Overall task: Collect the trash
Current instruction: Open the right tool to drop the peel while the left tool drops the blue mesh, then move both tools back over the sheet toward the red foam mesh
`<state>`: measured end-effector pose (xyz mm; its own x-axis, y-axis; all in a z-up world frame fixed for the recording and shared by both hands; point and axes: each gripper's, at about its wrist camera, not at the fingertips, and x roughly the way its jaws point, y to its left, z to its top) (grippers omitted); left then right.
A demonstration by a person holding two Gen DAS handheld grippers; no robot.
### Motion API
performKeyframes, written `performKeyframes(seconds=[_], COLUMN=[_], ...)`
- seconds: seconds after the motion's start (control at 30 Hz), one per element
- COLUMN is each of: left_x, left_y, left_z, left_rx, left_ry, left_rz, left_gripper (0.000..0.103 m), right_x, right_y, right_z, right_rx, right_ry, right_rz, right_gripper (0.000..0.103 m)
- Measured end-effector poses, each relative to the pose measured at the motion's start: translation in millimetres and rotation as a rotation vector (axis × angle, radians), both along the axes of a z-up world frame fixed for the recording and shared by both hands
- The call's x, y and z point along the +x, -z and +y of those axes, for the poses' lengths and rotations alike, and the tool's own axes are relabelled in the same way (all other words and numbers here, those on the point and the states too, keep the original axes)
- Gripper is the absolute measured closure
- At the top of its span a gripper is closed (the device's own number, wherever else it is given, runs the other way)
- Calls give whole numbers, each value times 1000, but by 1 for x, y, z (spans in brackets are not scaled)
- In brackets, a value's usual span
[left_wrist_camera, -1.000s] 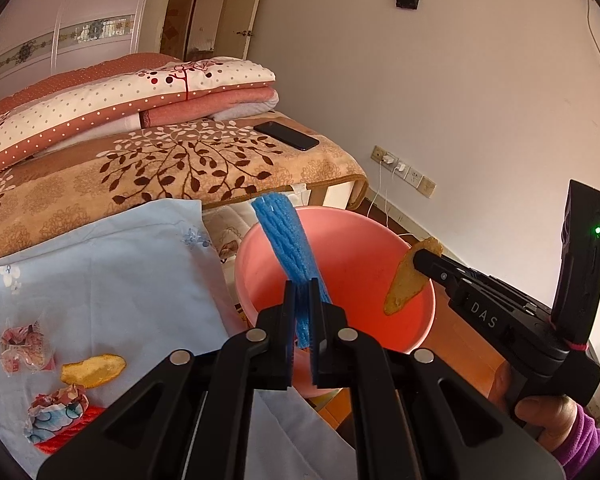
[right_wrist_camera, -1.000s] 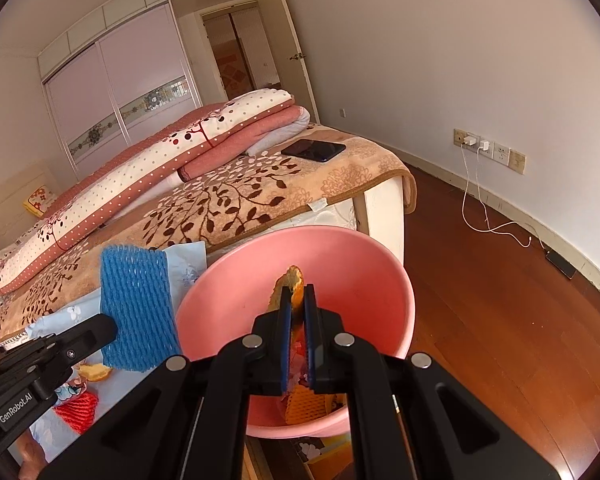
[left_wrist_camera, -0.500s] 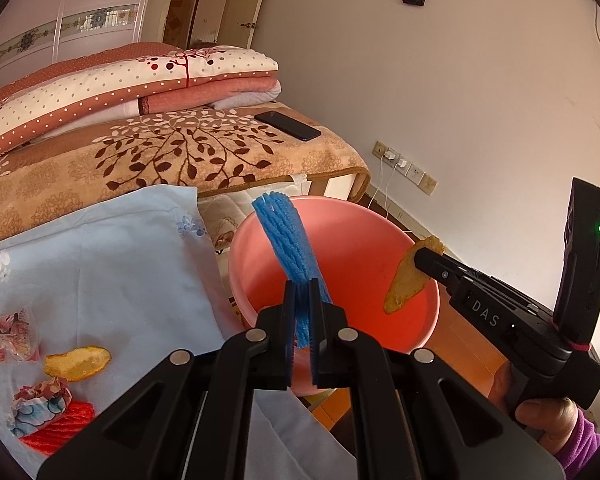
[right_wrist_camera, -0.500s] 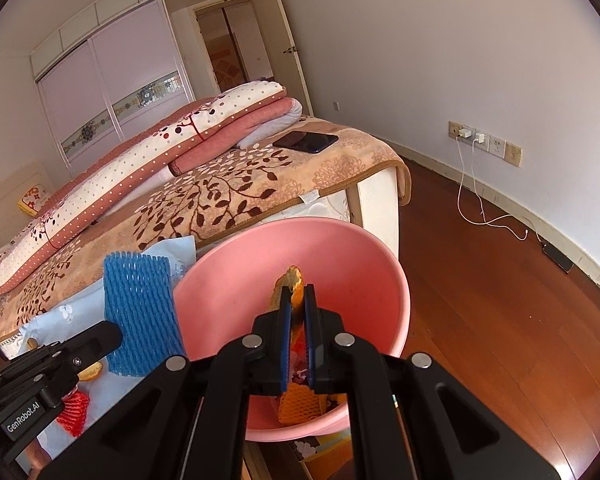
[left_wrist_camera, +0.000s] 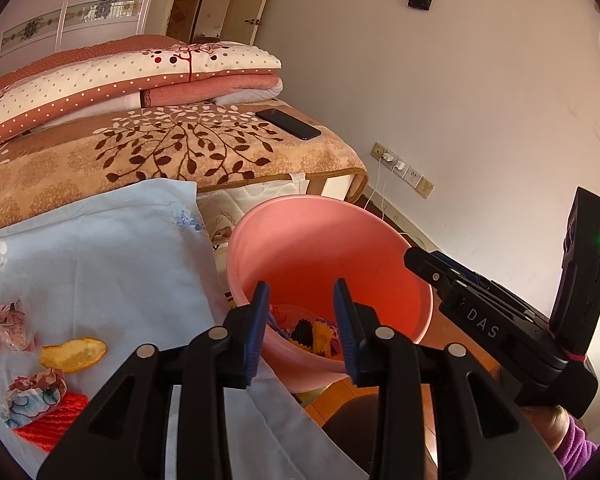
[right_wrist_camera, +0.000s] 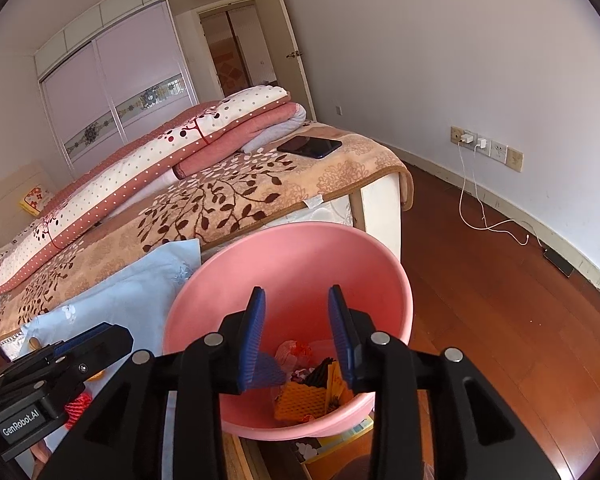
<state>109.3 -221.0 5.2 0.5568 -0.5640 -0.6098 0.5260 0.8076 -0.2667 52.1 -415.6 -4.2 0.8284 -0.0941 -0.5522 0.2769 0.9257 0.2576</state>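
A pink basin (left_wrist_camera: 380, 248) (right_wrist_camera: 340, 248) stands at the bed's foot and holds several pieces of trash (right_wrist_camera: 304, 384). My left gripper (left_wrist_camera: 300, 292) is open and empty above its near rim. My right gripper (right_wrist_camera: 296, 300) is open and empty over the basin; its body shows in the left wrist view (left_wrist_camera: 480, 320). On the light blue cloth (left_wrist_camera: 100, 264) lie an orange peel (left_wrist_camera: 74, 354), a crumpled pink wrapper (left_wrist_camera: 4, 326), a crumpled patterned wrapper (left_wrist_camera: 36, 394) and a red foam net (left_wrist_camera: 52, 418).
The bed with a leaf-pattern blanket (left_wrist_camera: 180, 148) and folded quilts (left_wrist_camera: 140, 80) lies behind. A black phone (left_wrist_camera: 288, 124) rests on the blanket. A wall socket with a charger cable (right_wrist_camera: 476, 168) is at the right, above wooden floor (right_wrist_camera: 500, 320).
Both grippers opened. The blue foam net left the left gripper and the peel left the right gripper; neither is held now.
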Motion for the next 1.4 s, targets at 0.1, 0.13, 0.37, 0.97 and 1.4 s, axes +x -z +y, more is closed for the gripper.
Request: performKeyframes(seconds=[0.1, 0.13, 0.37, 0.97, 1.4], left_x=[-2, -2, -8, -15, -22], left_y=[-3, -4, -14, -26, -19], left_z=[4, 6, 20, 96, 154], left_rx=[-4, -6, -9, 10, 36], left_ry=[-10, -14, -45, -215, -324], left_rz=[-5, -6, -50, -82, -75], left_gripper=[70, 70, 70, 70, 70], right_x=[-3, -3, -7, -12, -21], right_y=[-2, -2, -10, -16, -7], right_z=[4, 6, 22, 97, 146], right_rx=[-2, -4, -9, -21, -70], right_ry=[-10, -14, -48, -240, -359], right_rz=[-5, -6, -17, -3, 19], right_gripper=[68, 68, 64, 56, 56])
